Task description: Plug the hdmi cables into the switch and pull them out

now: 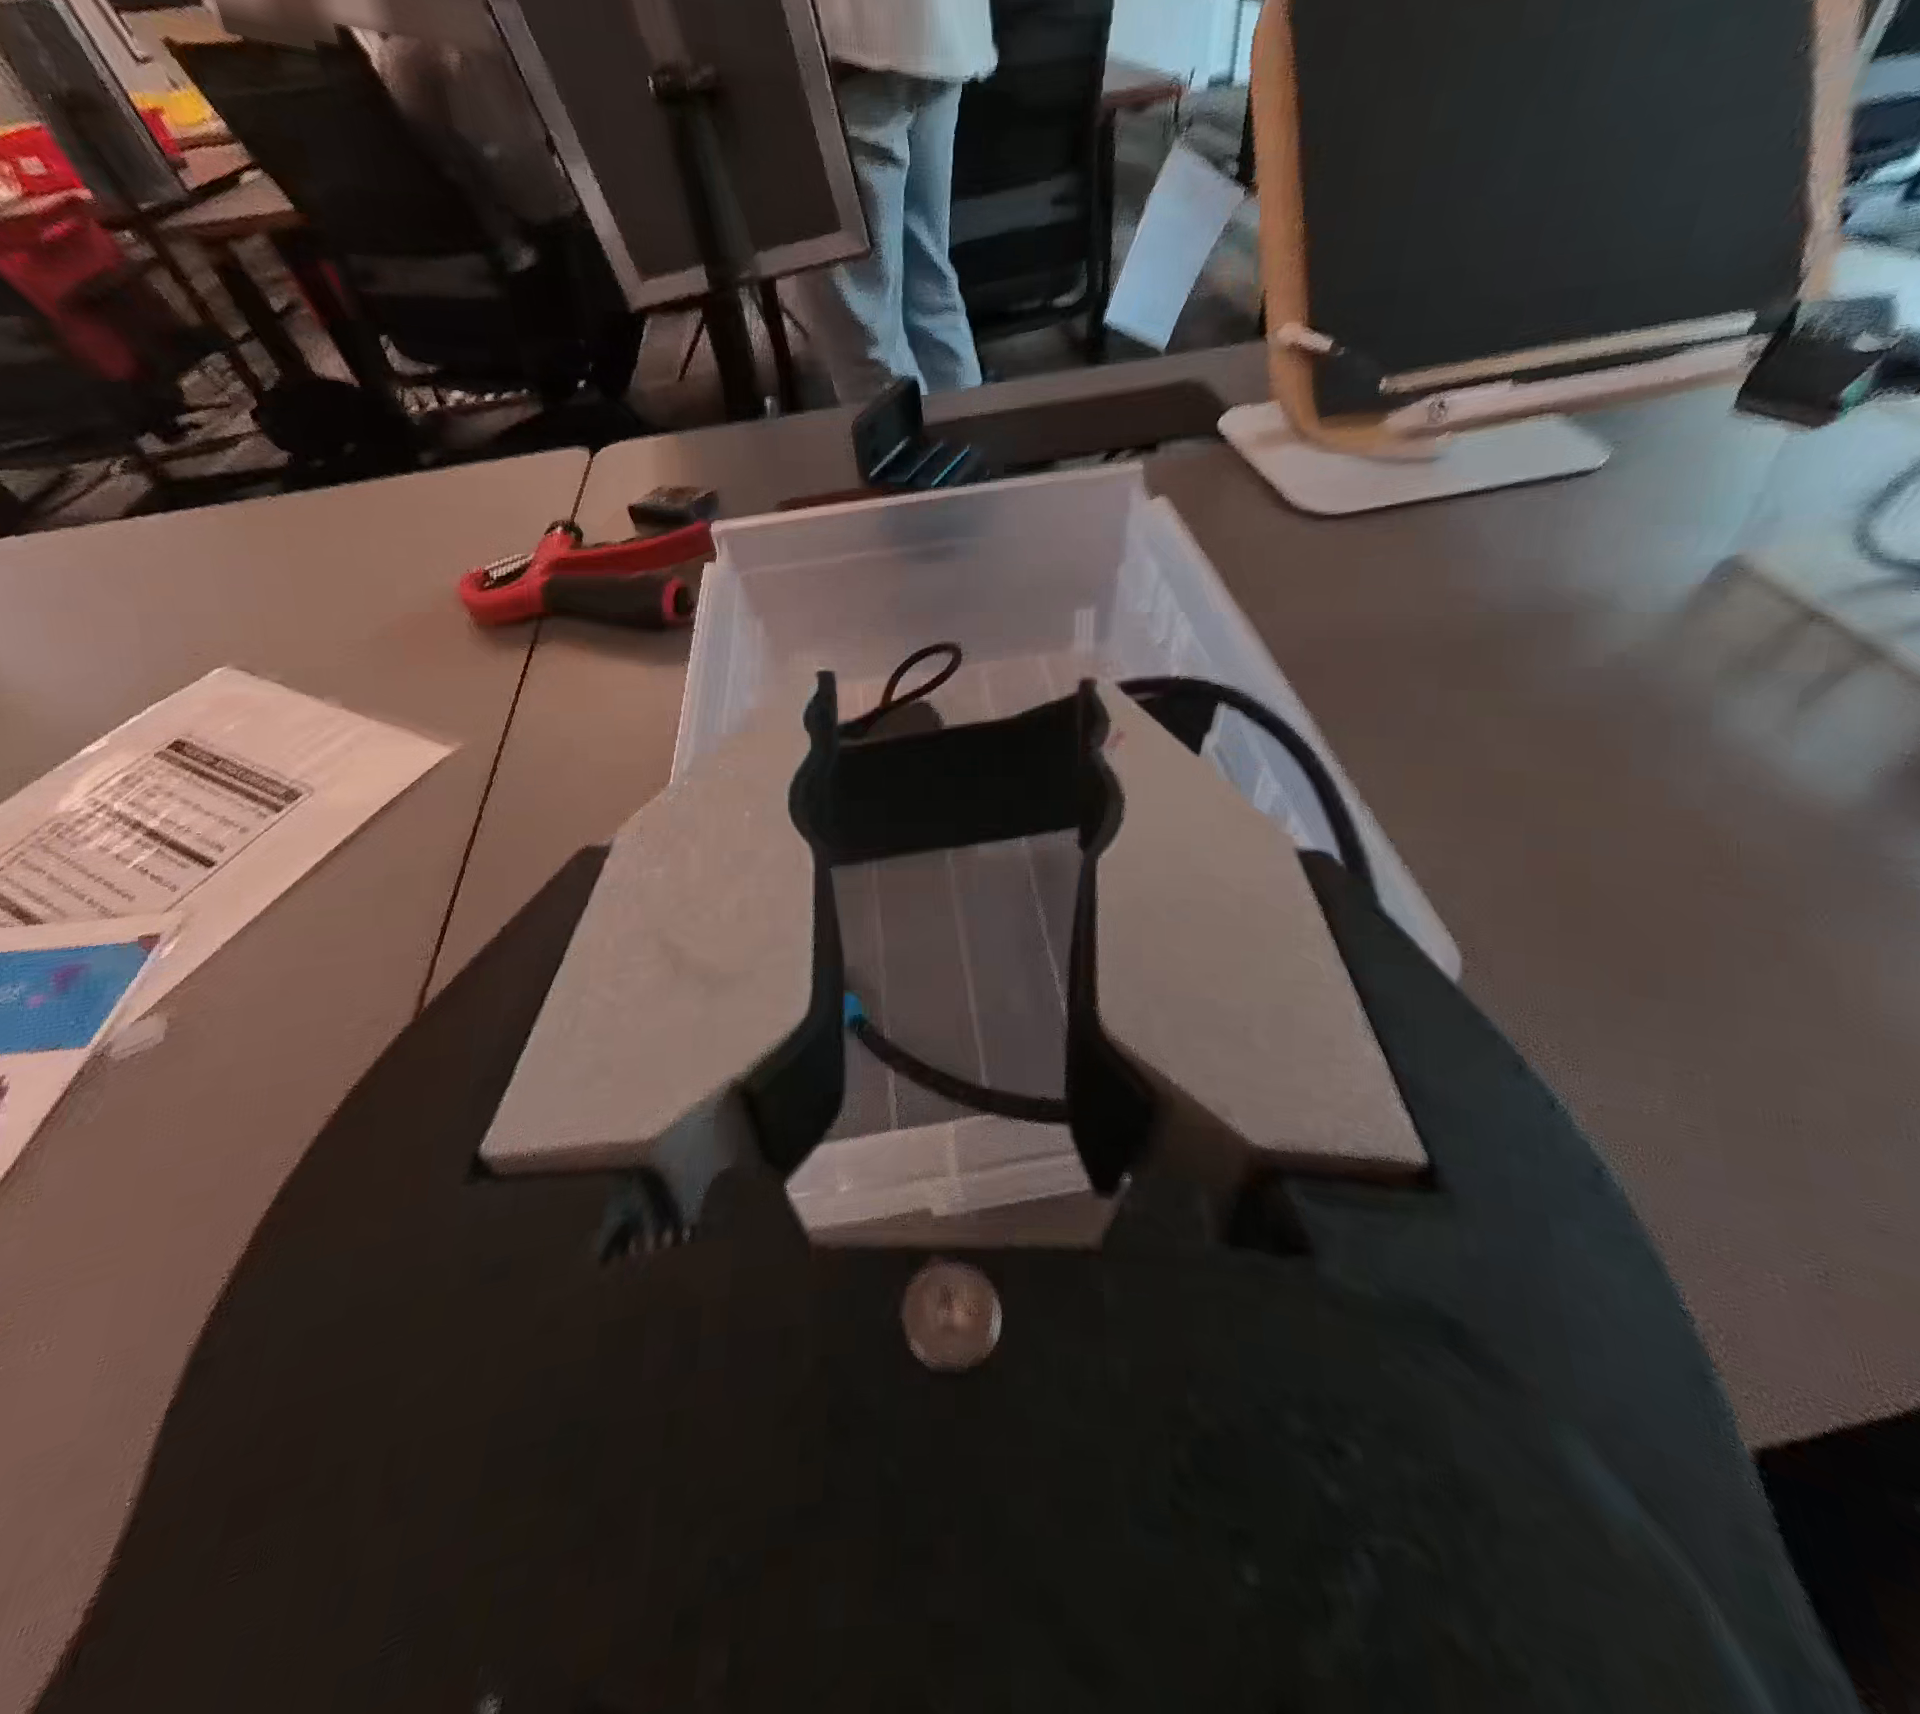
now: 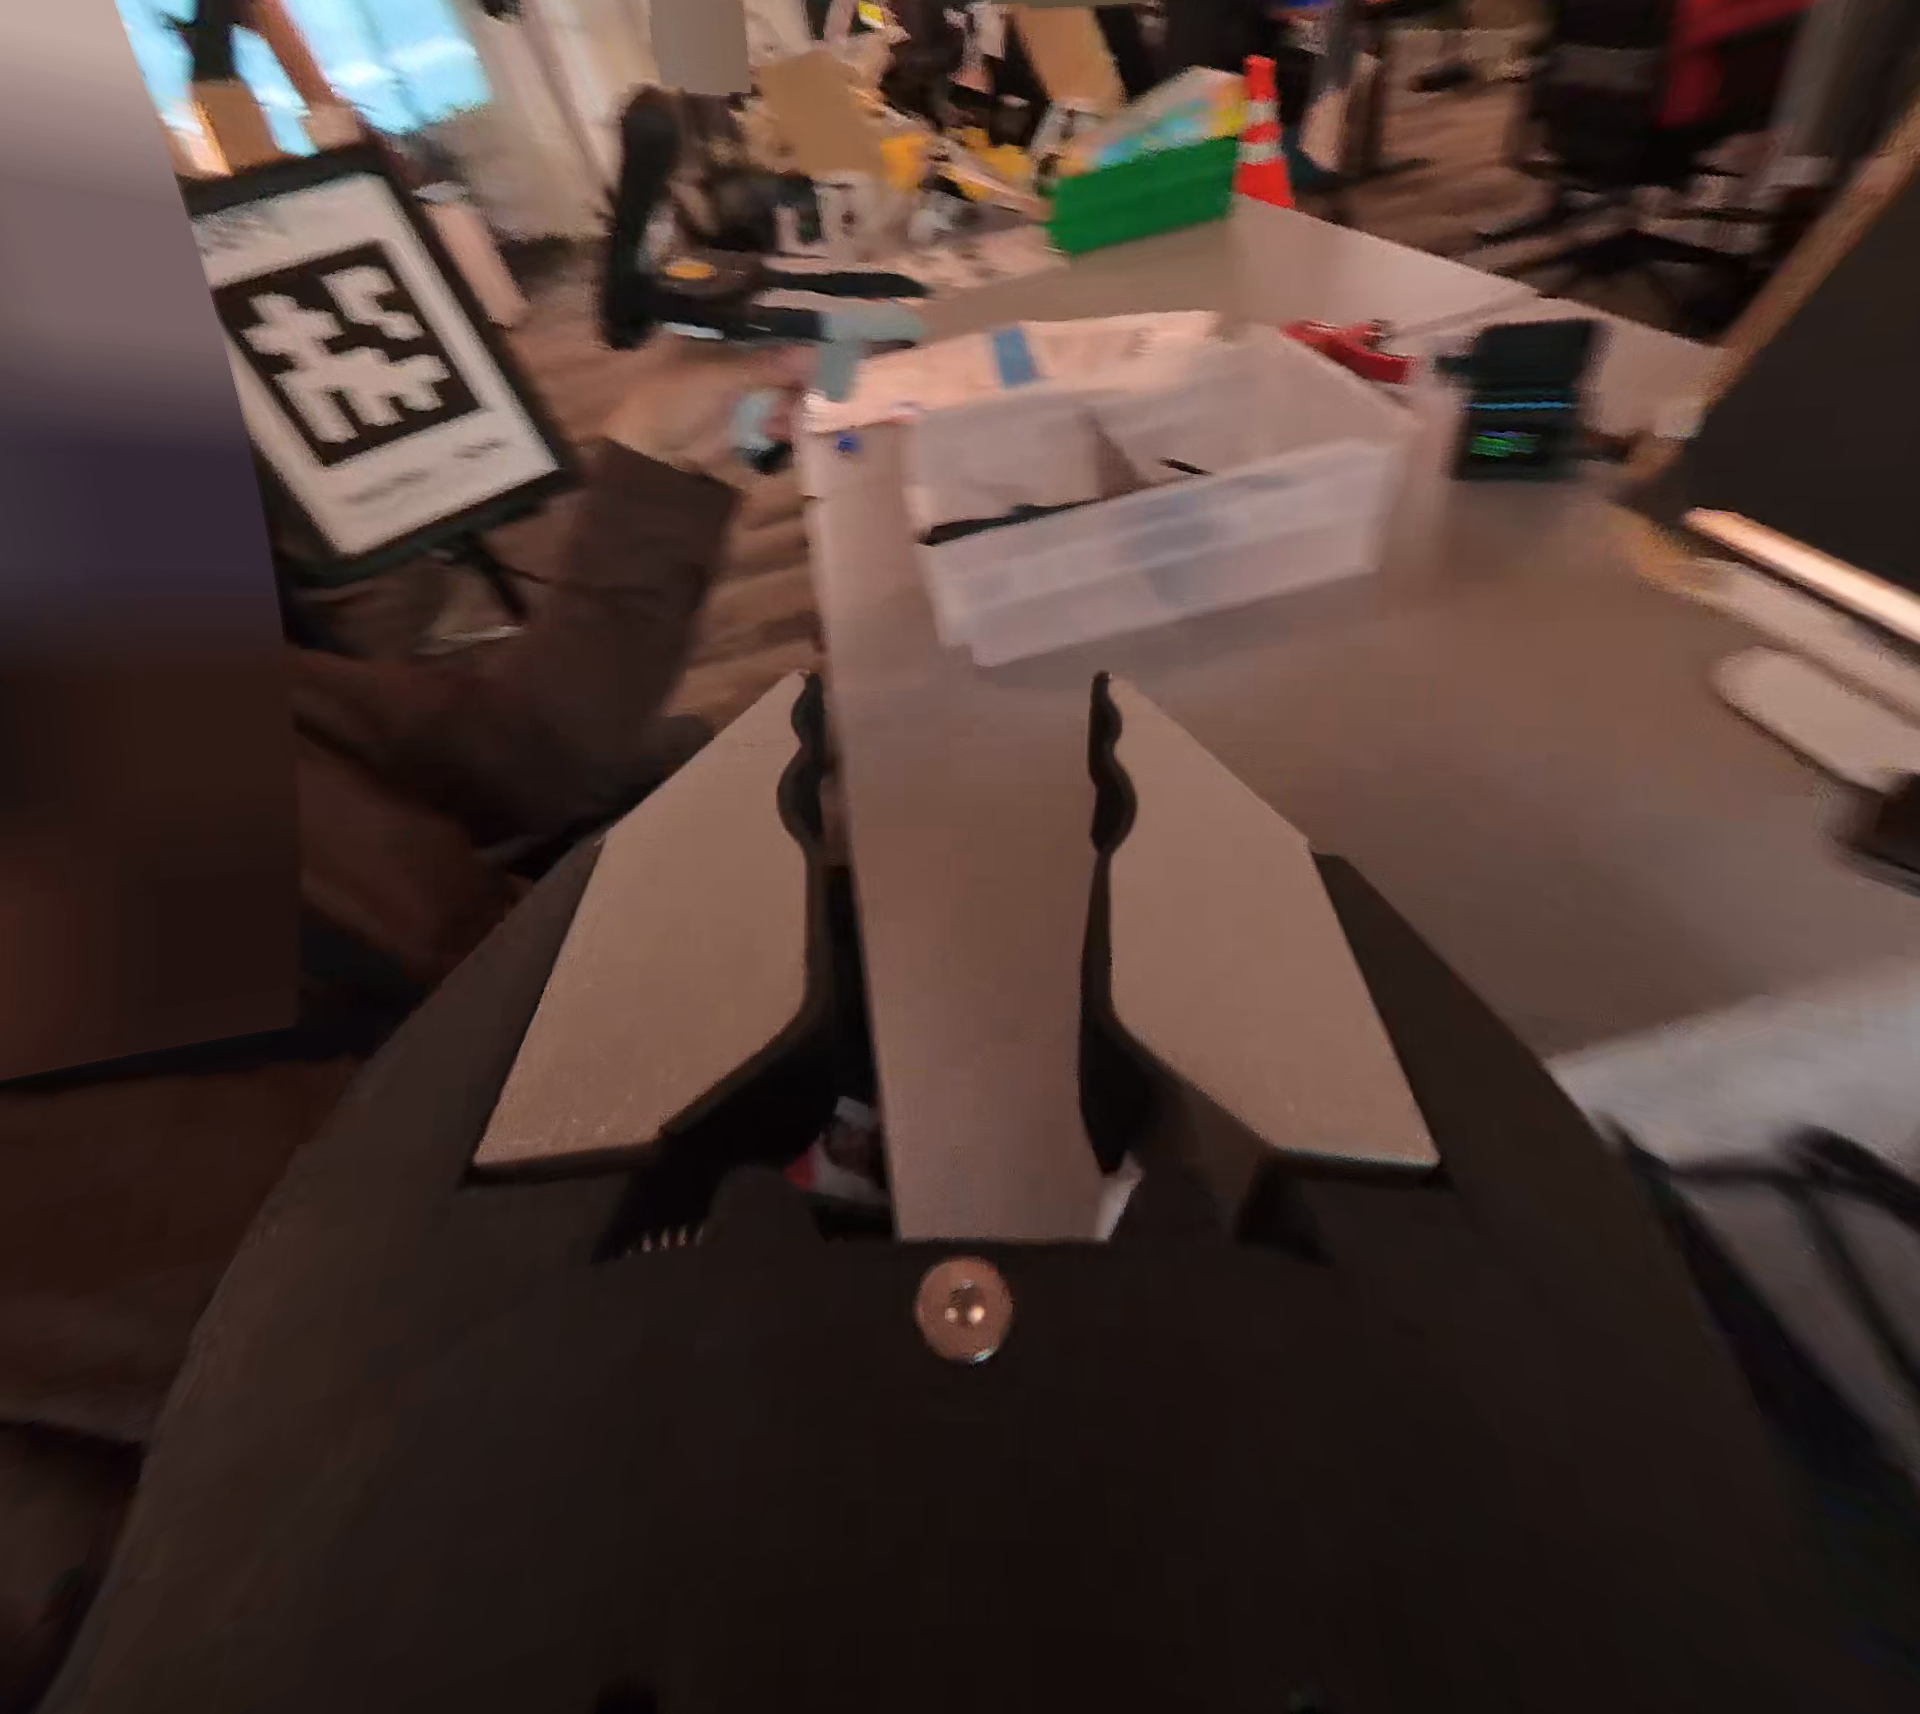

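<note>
While the left gripper (image 1: 954,771) is closed on the black switch (image 1: 961,786) above the clear bin (image 1: 1195,615), the right gripper (image 2: 961,739) is open and empty, with this bin at its 1 o'clock; one cable (image 1: 1294,765) hangs over the bin's rim at 3 o'clock

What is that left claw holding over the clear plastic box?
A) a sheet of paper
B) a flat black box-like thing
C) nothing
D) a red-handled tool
B: the left gripper has its fingertips closed on a flat black box above the clear bin; the red-handled tool lies on the table.
</note>
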Available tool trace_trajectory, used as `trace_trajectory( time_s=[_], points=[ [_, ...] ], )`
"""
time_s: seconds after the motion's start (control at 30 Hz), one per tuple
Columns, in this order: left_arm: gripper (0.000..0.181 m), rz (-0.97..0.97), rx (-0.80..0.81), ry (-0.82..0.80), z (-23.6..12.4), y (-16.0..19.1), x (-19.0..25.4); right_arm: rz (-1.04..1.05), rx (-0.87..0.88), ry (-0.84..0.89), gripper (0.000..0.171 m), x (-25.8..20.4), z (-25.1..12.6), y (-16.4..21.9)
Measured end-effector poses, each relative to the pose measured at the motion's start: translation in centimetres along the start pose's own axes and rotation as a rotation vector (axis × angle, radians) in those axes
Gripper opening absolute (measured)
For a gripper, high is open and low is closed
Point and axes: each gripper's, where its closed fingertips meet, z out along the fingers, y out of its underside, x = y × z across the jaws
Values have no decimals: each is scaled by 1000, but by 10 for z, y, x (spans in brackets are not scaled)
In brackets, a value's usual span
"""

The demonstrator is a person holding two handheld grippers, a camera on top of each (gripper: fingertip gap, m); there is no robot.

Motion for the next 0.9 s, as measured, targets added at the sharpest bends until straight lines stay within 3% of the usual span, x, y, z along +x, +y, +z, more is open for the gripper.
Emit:
trace_trajectory(
  time_s=[0.17, 0.3, 0.37, 0.4, 0.43, 0.67, 0.8, 0.87, 0.9],
  points=[
    [54, 61, -137, 95, 20, 30, 26, 13, -119, -188, 55, -38, 97, 56],
    [53, 129, -263, 370, 27, 61, 81, 18, -223, -180, 42, -24, 143, 88],
    [53, 167, -352, 484, 25, 81, 100, 31, -180, -280, 38, -37, 141, 70],
    [41, 188, -381, 482, 26, 88, 100, 28, -117, -313, 37, -42, 137, 53],
    [47, 197, -400, 500, 25, 91, 101, 22, -52, -329, 37, -44, 131, 36],
    [47, 120, -319, 625, 2, 77, 98, 48, 108, -383, 42, -26, 105, -16],
    [22, 161, -400, 631, 11, 93, 107, 18, 143, -402, 41, -24, 100, -32],
    [26, 189, -493, 642, 14, 109, 114, -14, 154, -412, 41, -28, 96, -40],
    [13, 208, -505, 646, 15, 111, 117, -34, 149, -409, 41, -29, 94, -42]
  ],
)
